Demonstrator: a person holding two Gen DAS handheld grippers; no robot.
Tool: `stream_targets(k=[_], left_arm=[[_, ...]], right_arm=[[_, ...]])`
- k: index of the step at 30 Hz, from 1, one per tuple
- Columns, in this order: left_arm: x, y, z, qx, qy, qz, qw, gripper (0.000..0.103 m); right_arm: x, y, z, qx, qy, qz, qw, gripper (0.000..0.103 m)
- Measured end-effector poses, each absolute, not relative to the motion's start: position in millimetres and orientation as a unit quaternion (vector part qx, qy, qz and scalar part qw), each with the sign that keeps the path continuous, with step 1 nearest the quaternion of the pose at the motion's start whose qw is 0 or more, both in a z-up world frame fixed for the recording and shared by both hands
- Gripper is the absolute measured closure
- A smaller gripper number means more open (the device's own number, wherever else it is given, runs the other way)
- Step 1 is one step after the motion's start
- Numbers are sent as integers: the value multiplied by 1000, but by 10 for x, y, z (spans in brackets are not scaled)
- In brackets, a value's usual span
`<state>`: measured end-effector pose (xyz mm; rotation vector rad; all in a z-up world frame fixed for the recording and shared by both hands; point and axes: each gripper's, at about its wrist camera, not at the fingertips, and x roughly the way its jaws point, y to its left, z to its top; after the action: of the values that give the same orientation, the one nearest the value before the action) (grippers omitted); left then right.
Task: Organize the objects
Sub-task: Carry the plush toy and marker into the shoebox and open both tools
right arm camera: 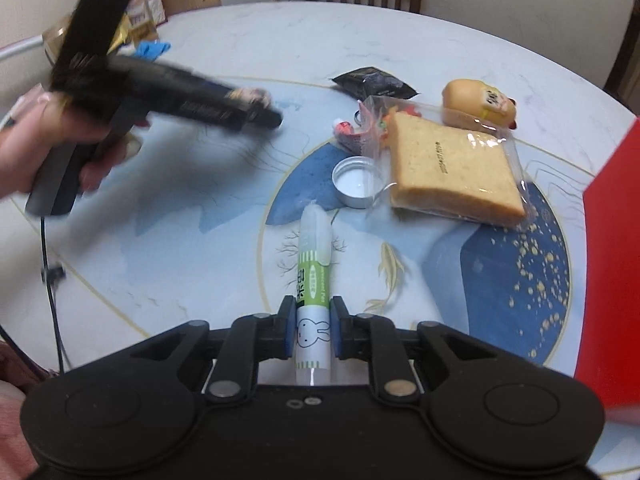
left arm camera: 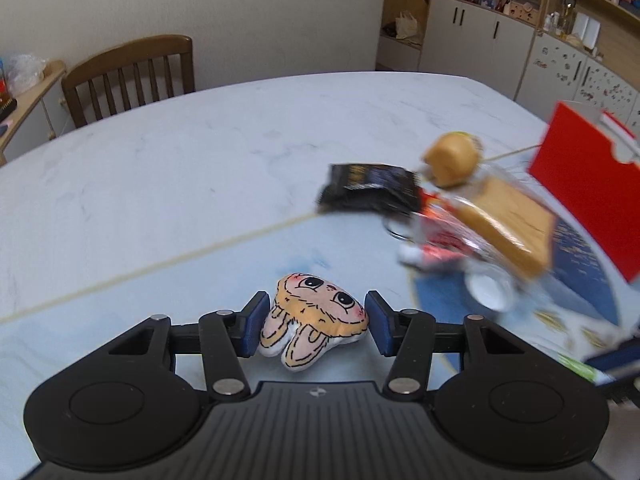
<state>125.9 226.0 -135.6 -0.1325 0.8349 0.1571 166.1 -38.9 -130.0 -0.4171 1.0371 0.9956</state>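
My left gripper (left arm camera: 315, 322) is around a small plush rabbit face (left arm camera: 314, 320) low over the table; the pads sit at its sides with a small gap on the right, so the grasp is unclear. My right gripper (right arm camera: 313, 330) is shut on a green and white pen (right arm camera: 314, 276) with a rabbit print, pointing forward above the table. The left gripper (right arm camera: 260, 114) shows blurred at the left of the right wrist view, held by a hand. A bagged bread slice (right arm camera: 452, 168), a bun toy (right arm camera: 476, 102), a black packet (right arm camera: 374, 82) and a round tin lid (right arm camera: 354, 182) lie ahead.
A red box (right arm camera: 612, 248) stands at the right table edge and also shows in the left wrist view (left arm camera: 580, 184). A wooden chair (left arm camera: 132, 76) stands beyond the table. Boxes and a blue item (right arm camera: 154, 48) sit at the far left. A cable (right arm camera: 50, 280) hangs at left.
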Motion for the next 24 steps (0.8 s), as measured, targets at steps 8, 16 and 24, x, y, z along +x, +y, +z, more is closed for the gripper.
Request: stream_targets(k=[8, 16, 24], left_arm=[[1005, 1892, -1150, -98, 399, 59, 910, 52], [1014, 1473, -883, -87, 393, 39, 914, 52], [1232, 930, -509, -63, 369, 3, 927, 52]], right_arm=[[1621, -610, -1099, -159, 463, 458, 742, 86], [1726, -937, -787, -127, 434, 456, 766, 86], [1966, -1427, -441, -98, 399, 435, 801, 86]])
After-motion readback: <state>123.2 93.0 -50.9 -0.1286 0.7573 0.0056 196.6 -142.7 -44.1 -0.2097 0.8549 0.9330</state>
